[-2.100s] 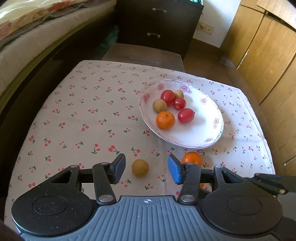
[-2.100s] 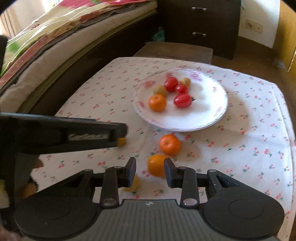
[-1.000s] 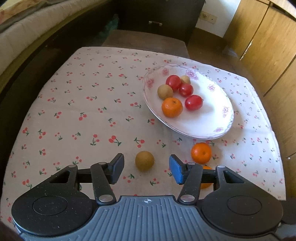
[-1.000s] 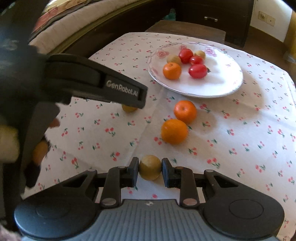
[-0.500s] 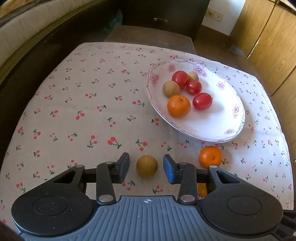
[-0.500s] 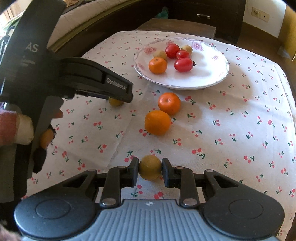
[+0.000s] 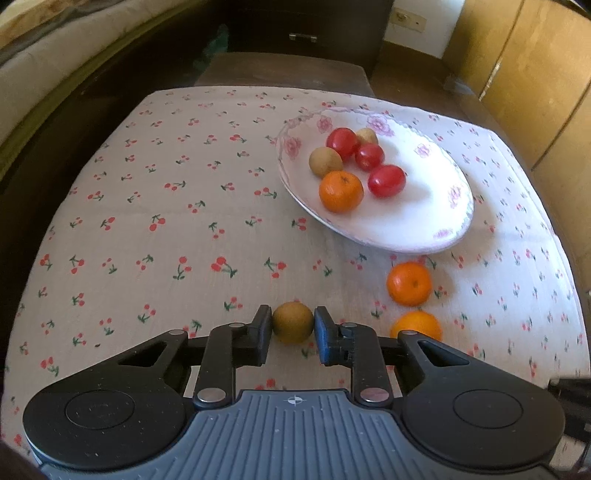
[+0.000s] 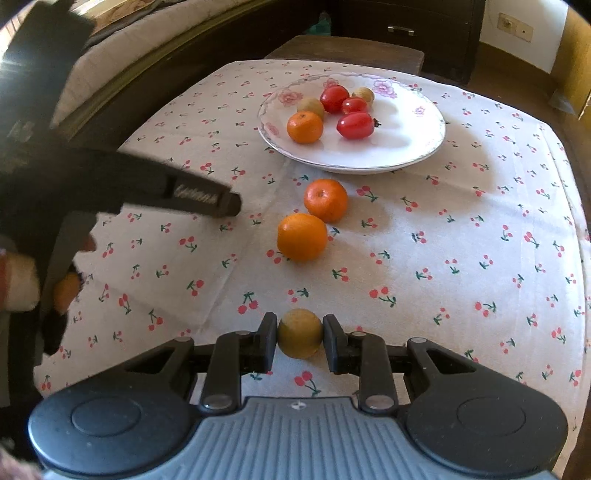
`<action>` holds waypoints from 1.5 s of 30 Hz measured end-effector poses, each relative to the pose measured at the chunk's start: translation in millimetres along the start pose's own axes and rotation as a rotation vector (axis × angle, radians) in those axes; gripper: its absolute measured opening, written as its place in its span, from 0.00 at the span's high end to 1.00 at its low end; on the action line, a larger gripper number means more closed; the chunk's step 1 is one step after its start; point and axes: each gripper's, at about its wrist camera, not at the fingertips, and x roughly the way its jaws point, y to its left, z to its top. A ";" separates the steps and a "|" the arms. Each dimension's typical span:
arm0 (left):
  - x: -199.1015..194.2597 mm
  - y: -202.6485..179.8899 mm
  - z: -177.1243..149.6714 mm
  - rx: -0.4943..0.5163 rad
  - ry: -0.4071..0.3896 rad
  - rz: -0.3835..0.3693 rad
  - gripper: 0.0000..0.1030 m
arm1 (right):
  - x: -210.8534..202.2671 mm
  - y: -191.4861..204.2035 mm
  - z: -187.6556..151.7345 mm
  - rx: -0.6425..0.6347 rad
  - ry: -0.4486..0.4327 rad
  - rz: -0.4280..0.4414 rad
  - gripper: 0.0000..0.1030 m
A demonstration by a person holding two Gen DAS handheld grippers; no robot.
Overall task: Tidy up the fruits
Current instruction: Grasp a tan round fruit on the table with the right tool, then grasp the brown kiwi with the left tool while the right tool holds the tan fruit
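A white flowered plate [image 7: 417, 221] holds one orange, three red tomatoes and two small brown fruits. Two more oranges [image 7: 409, 283] [image 7: 416, 325] lie on the cherry-print cloth in front of it. My left gripper [image 7: 293, 325] is closing its jaws on a round brown fruit [image 7: 293, 318] that sits on the cloth, and both pads touch its sides. In the right wrist view, my right gripper [image 8: 300, 338] is shut on another brown fruit [image 8: 300, 330], just above the cloth. The same plate [image 8: 399, 140] and both oranges [image 8: 325, 199] [image 8: 302, 236] lie beyond it.
The left tool's black body [image 8: 166, 186] and a hand [image 8: 18, 284] fill the left of the right wrist view. A bed runs along the table's left side. A dark dresser [image 7: 306, 26] stands behind the table, and wooden cabinet doors [image 7: 524, 74] stand to the right.
My left gripper's jaws have come together from wide apart onto the brown fruit. The right gripper stays shut on its fruit and has hardly moved.
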 end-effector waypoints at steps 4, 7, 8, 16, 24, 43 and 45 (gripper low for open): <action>-10.2 -1.3 -14.1 0.024 0.013 -0.013 0.69 | -3.9 -2.0 -7.5 -0.001 0.008 -0.006 0.72; -20.1 -5.8 -29.1 0.060 0.017 -0.024 0.69 | -5.9 -4.4 -14.0 0.004 0.012 -0.008 0.72; -23.4 -7.0 -34.7 0.071 0.020 -0.029 0.69 | -7.7 -5.1 -15.9 0.009 0.011 -0.008 0.72; -43.0 -9.2 -68.9 0.102 0.038 -0.081 0.68 | -16.9 -2.8 -30.3 -0.008 0.011 -0.039 0.72; -44.7 -10.6 -71.2 0.096 0.031 -0.084 0.61 | -14.1 -2.7 -31.8 -0.014 0.011 -0.045 0.72; -48.6 -12.3 -66.9 0.042 -0.004 -0.081 0.36 | -24.5 -13.5 -24.8 0.045 -0.024 -0.028 0.57; -48.0 -12.8 -67.4 0.043 0.000 -0.084 0.35 | -21.1 -11.9 -25.9 0.036 -0.014 -0.030 0.57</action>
